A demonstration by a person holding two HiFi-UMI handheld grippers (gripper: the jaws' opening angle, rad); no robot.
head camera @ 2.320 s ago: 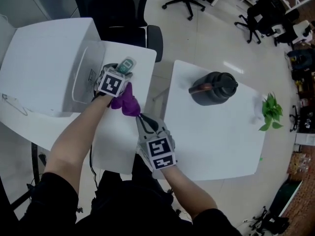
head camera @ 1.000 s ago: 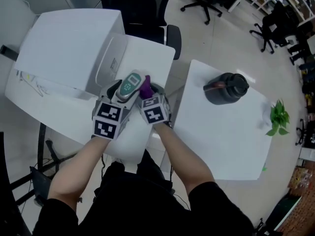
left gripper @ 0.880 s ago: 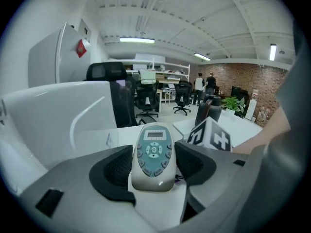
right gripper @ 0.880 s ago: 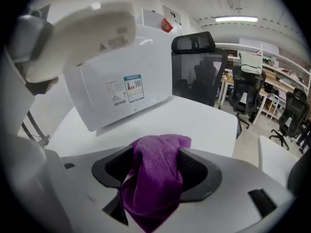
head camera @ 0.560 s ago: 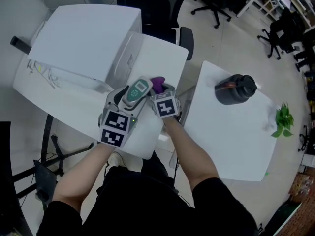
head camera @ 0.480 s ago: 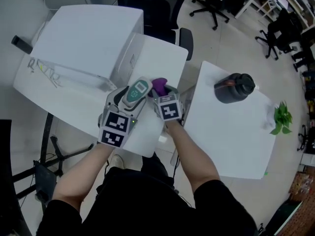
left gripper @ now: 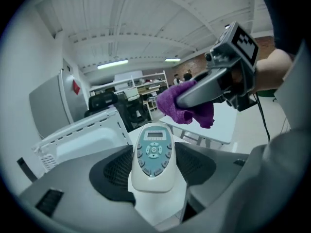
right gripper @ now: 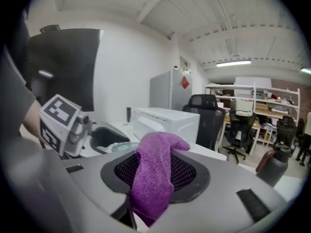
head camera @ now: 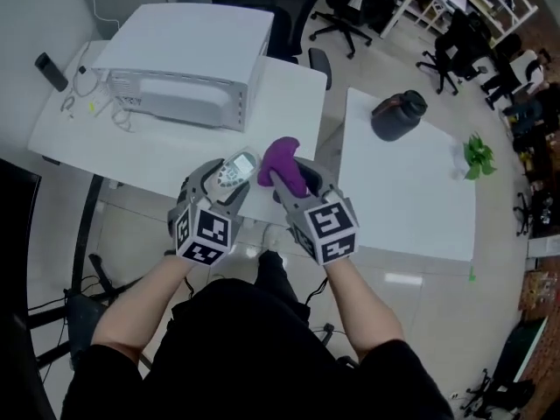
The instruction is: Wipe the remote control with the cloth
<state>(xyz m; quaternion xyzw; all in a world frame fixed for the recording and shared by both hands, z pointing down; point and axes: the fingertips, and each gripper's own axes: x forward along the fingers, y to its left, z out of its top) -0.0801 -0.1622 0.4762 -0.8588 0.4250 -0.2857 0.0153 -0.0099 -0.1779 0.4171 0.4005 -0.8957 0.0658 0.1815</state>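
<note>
A white remote control [head camera: 233, 170] with a teal keypad sits between the jaws of my left gripper [head camera: 226, 178], keypad up, and the pads grip its sides. The left gripper view shows the remote [left gripper: 153, 154] lengthwise in the jaws. My right gripper [head camera: 285, 178] is shut on a purple cloth [head camera: 282, 160], which bunches over its fingertips. Its jaws have just been closing with the cloth between them. In the right gripper view the cloth [right gripper: 155, 178] drapes across the jaws. The cloth hangs just right of the remote without touching it. Both grippers are above the front edge of the white table [head camera: 157, 160].
A white printer-like box [head camera: 188, 51] stands at the back of the table, with cables [head camera: 87, 99] and a small black device [head camera: 51, 71] to its left. A second white table [head camera: 411, 199] to the right holds a black jug [head camera: 398, 114] and a green plant [head camera: 475, 154]. Office chairs stand beyond.
Both grippers have come up off the table and back toward me. The right gripper has lifted the purple cloth with it, and the cloth now hangs beside the remote.
</note>
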